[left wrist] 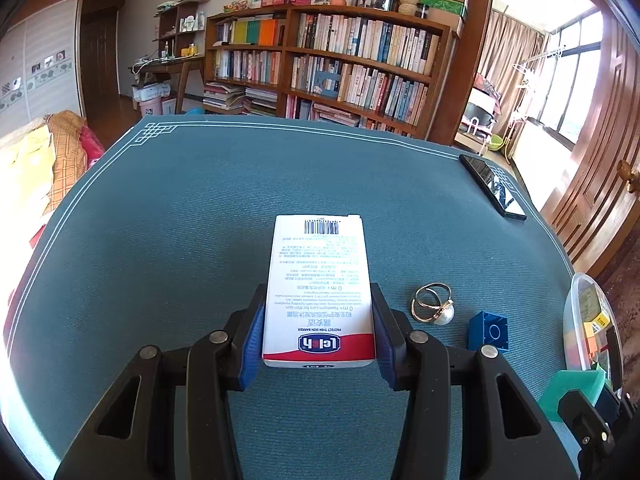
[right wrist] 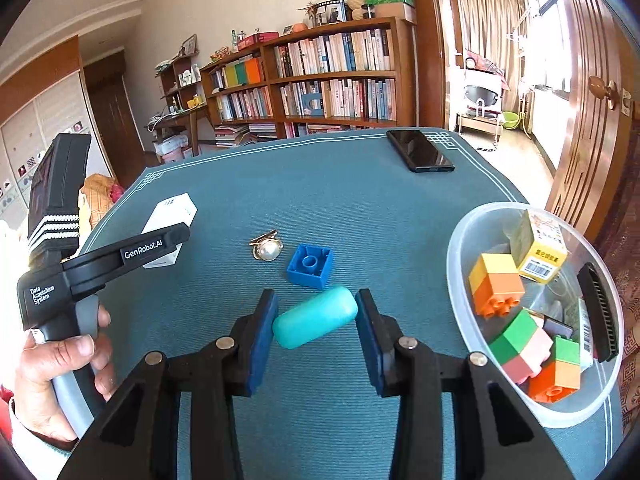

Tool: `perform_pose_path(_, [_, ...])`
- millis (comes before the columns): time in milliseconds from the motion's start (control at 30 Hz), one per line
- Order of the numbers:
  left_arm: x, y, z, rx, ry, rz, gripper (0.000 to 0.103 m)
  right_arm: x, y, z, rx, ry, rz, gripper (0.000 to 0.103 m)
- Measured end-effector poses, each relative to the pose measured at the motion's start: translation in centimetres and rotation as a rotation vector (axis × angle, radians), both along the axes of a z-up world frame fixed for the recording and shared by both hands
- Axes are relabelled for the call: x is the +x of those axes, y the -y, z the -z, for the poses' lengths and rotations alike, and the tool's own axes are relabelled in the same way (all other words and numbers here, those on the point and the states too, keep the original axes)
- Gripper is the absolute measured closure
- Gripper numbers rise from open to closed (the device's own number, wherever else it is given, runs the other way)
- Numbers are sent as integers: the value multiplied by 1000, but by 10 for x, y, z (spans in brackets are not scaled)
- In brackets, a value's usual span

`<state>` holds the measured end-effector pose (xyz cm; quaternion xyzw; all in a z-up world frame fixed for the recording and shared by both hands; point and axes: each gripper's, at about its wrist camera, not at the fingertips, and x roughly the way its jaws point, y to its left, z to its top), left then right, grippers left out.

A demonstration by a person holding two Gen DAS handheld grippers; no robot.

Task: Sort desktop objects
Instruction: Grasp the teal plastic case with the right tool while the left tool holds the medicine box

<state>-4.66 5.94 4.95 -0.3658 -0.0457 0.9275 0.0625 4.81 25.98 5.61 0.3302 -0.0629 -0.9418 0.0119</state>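
Note:
My left gripper [left wrist: 319,330] is shut on a white and red carton [left wrist: 319,292], its pads against both long sides. The carton [right wrist: 170,216] and left gripper [right wrist: 160,246] also show at the left of the right wrist view. My right gripper [right wrist: 316,330] is open around a teal capsule-shaped case [right wrist: 315,322] lying on the blue mat; the left pad touches its end, the right pad stands just beside it. A blue brick [right wrist: 311,266] and a gold pearl ring [right wrist: 267,249] lie just beyond it. They also show in the left wrist view: brick [left wrist: 489,331], ring [left wrist: 434,306].
A clear plastic bowl [right wrist: 460,248] at the right holds several coloured bricks, a yellow box and a black comb. A black phone [right wrist: 420,150] lies at the far right corner of the blue mat [right wrist: 320,184]. A bookshelf [left wrist: 328,60] stands behind the table.

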Motion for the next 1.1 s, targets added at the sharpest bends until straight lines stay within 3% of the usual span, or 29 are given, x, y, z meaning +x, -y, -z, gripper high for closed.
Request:
perform_pose_path(67, [3, -10, -2, -12, -10, 23, 54, 4, -12, -3, -6, -4, 29, 66])
perform_pose_path(300, [18, -45, -7, -38, -27, 123, 53, 17, -62, -10, -24, -17, 128, 67])
perform_pose_path(400, [23, -56, -9, -54, -36, 148, 53, 28, -69, -7, -104, -4, 83, 67])
perform_pose_path(633, [23, -63, -8, -56, -28, 168, 53, 35, -43, 14, -119, 55, -12, 62])
perform_pose_path(733, [22, -56, -10, -45, -32, 154, 53, 26, -28, 26, -108, 98, -35, 46])
perform_pose_path(767, [22, -53, -10, -39, -32, 148, 53, 23, -24, 28, -93, 98, -33, 32])
perform_pose_path(800, [21, -51, -10, -32, -30, 142, 53, 19, -21, 29, -76, 92, -24, 24])
perform_pose_path(1100, [18, -43, -8, -12, -18, 128, 53, -28, -10, 41, 88, 113, 37, 25])
